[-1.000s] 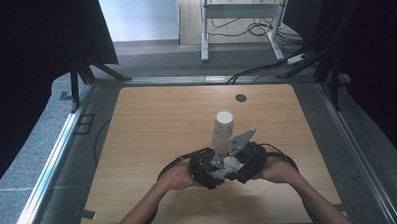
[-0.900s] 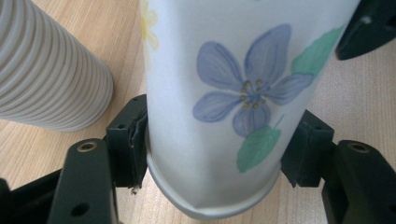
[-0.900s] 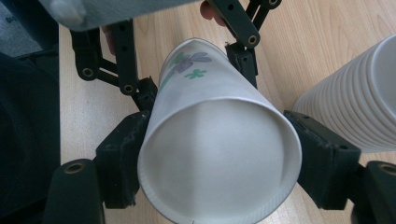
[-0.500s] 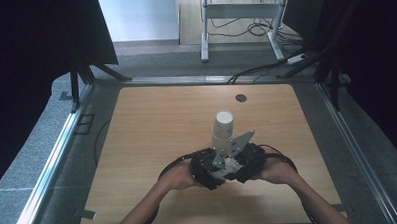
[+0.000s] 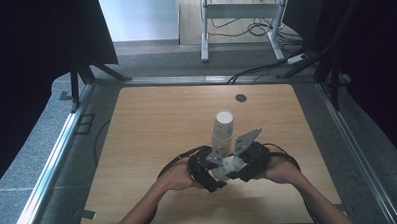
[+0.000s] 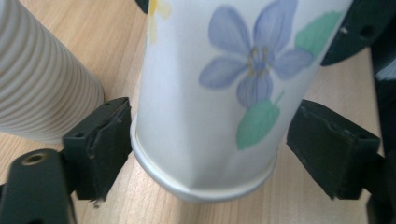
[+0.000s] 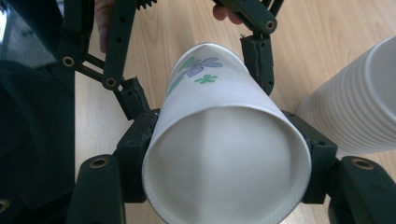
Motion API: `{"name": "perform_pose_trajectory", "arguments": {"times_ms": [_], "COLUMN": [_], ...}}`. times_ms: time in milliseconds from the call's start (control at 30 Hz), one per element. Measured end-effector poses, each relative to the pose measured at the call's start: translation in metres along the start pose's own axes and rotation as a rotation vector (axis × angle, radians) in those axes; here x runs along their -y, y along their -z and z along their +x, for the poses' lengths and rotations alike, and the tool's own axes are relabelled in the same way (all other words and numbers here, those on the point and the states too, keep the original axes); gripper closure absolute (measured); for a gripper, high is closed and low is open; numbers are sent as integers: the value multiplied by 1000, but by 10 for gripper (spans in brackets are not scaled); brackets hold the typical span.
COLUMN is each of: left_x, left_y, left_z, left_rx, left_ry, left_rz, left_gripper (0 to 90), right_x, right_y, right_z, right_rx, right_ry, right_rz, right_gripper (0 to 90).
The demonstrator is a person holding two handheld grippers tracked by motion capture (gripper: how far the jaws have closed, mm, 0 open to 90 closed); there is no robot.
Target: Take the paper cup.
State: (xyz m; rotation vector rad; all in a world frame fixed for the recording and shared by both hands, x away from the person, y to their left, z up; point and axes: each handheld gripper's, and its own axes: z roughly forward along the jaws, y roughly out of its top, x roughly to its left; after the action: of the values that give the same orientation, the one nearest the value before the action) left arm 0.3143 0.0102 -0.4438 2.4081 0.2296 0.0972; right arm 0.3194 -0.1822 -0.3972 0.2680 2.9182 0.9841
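1. The flowered paper cup lay on its side between the two grippers, low over the wooden table near the person's edge, just beside the ribbed cup stack.
2. The right gripper was clamped on the cup near its open rim, the wall pressed slightly out of round; its jaws had just been closing on it.
3. The left gripper sat around the cup's base end with its jaws having just opened: the left pad looked to be at the wall, the right pad stood clear.
4. Judged from this, the hand-over of the cup to the right gripper was almost done; carrying and setting it down remained.
5. Count: one flowered cup, one ribbed stack, two grippers.
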Motion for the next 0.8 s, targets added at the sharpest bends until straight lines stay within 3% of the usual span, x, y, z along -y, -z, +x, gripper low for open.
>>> {"name": "perform_pose_trajectory", "arguments": {"times_ms": [100,267,300,333,433,533,800], "left_x": [1,4,4,5,7,9,13], "left_y": [5,19,19,24,28,33,36], "left_z": [1,4,4,4,5,5,4], "left_rx": [9,16,16,21,27,35,61], "left_ry": [5,39,39,52,60,77,81], "left_rz": [-29,-135,-135,-172,-208,-274,-357], "left_gripper": [137,137,137,137,137,138,141], "right_x": [2,7,7,10,14,19,33], "right_y": [5,14,14,17,21,24,30], "right_z": [-1,-2,-2,-3,-3,-4,-4], "right_rx": [-4,-10,-10,-12,-12,-24,-36], "right_ry": [-11,-27,-27,-33,-42,-54,-70], "right_rz": [-35,-95,-95,-122,-160,-212,-349], "right_gripper": [365,365,365,365,366,366,366]}}
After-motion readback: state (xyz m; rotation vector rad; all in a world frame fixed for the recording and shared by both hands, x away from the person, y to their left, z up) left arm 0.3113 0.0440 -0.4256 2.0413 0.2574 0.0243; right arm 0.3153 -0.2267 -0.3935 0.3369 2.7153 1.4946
